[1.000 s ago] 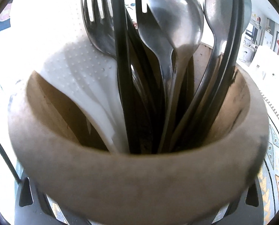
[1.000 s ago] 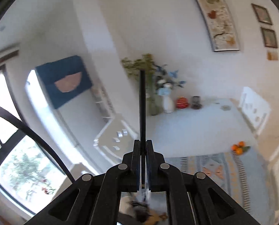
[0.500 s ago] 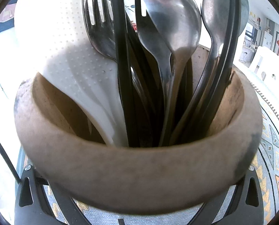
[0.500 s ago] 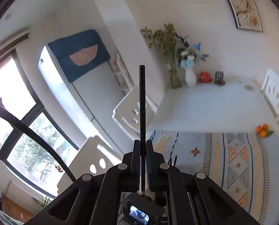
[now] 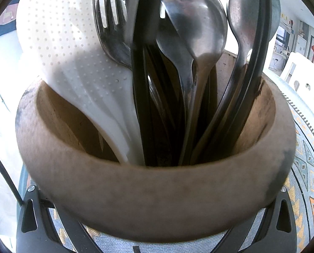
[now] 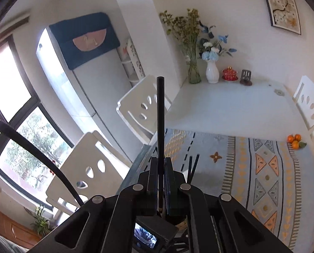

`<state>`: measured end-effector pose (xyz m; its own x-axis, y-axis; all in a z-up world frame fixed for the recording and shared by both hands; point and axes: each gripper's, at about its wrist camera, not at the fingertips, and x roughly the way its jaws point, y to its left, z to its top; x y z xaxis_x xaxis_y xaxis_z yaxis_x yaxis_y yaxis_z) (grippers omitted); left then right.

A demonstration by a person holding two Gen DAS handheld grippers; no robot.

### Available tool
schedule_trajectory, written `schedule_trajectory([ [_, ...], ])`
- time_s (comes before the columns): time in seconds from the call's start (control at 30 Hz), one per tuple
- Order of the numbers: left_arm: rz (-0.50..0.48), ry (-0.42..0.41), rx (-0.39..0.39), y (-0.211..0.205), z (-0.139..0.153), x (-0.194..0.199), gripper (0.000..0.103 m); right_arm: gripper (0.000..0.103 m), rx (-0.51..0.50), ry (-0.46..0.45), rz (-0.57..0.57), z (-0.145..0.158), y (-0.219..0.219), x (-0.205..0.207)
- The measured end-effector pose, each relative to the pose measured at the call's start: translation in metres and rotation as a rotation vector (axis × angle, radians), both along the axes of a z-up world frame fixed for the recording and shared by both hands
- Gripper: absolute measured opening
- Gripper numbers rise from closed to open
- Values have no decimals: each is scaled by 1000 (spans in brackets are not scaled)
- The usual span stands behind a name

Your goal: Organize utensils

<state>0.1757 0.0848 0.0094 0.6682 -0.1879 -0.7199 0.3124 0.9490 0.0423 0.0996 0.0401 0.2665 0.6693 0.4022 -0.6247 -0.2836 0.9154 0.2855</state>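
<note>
Room: white dining counter [image 6: 230, 109] partly covered by a patterned runner [image 6: 262, 158], white chairs at its sides, a fridge by the window, vases of flowers at the far end.
Holder: a wooden utensil cup [image 5: 157, 194] fills the left wrist view, cradled between the arms of the left claw [image 5: 154, 238], which looks closed around its outer wall, though the pads themselves are hidden.
Contents: white dotted spatula [image 5: 68, 48], fork [image 5: 108, 21], several steel spoons [image 5: 197, 31] and dark handles, all standing bowl-end up.
Right claw: the right claw [image 6: 161, 181] is pressed together on a thin black stick [image 6: 160, 122], likely a chopstick.
Stick axis: runs straight along the fingers, one end poking forward, the other end passing back between the pads.
Key relation: the cup's rim shows just below the right claw, so the cup mouth lies beneath the stick's lower end.
Judgement: lowering the stick along its own length should drop it among the handles; the crowded middle may block it.
</note>
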Motion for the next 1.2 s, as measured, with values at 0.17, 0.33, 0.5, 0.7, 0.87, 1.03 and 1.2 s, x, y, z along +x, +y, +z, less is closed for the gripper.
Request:
schedule_trajectory([
  [0.17,-1,6,-1,1,2,3,103,5,-49,-12,46,-5,11,-1],
  [0.33,-1,7,-1,1,3,3,103,19,-45,73,138,-7,16,5],
  [0.5,-2,8,-3,0,2,4,103,45,89,17,122,17,-12,4],
  [0.7,-7,11,-3,0,1,6,103,50,181,-18,56,41,-54,14],
  [0.87,-7,15,-2,-2,1,6,103,50,256,40,14,39,-84,35],
  [1.03,-7,14,-3,-4,-1,7,103,50,256,133,34,25,-98,58],
  [1.2,-5,16,-4,1,-3,11,103,50,262,206,70,11,-106,77],
])
